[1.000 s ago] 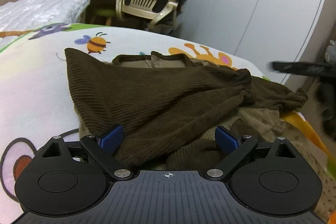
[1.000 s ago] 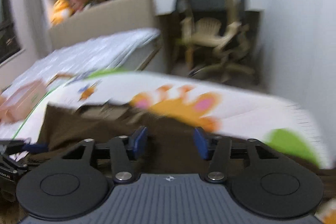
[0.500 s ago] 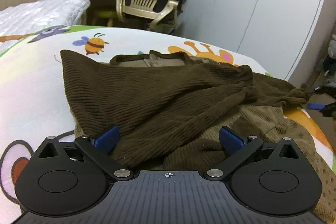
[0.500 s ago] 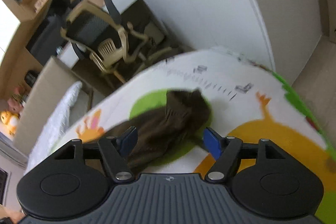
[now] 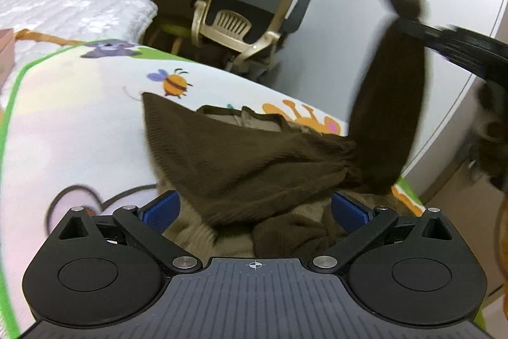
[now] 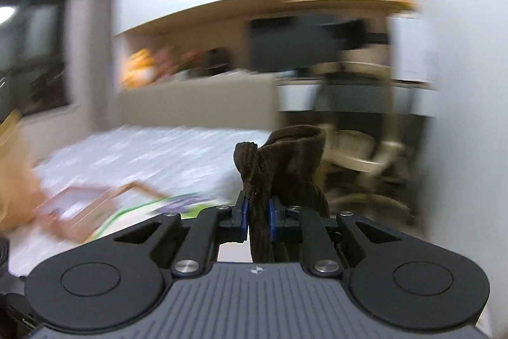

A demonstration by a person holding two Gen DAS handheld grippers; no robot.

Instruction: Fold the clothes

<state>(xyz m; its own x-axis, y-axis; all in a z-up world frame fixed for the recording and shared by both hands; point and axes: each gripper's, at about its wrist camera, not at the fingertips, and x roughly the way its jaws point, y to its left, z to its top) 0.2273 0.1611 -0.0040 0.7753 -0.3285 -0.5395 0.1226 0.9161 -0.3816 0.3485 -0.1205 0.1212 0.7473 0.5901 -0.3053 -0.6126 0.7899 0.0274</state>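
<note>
Cuff fabric is being clamped as the right gripper (image 6: 256, 216) closes, the sleeve (image 5: 390, 104) raised above the brown sweater (image 5: 247, 161) on the mat (image 5: 73, 123). The left gripper (image 5: 254, 208) is spread wide, empty. Judged next: sleeve laid across the body.

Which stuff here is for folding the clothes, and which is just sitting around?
For the folding:
- dark brown ribbed knit sweater
- its sleeve, pinched as the right gripper fingers are closing
- left gripper, fingers open

Just sitting around:
- cartoon-animal play mat
- beige-framed office chair
- white quilted bed
</note>
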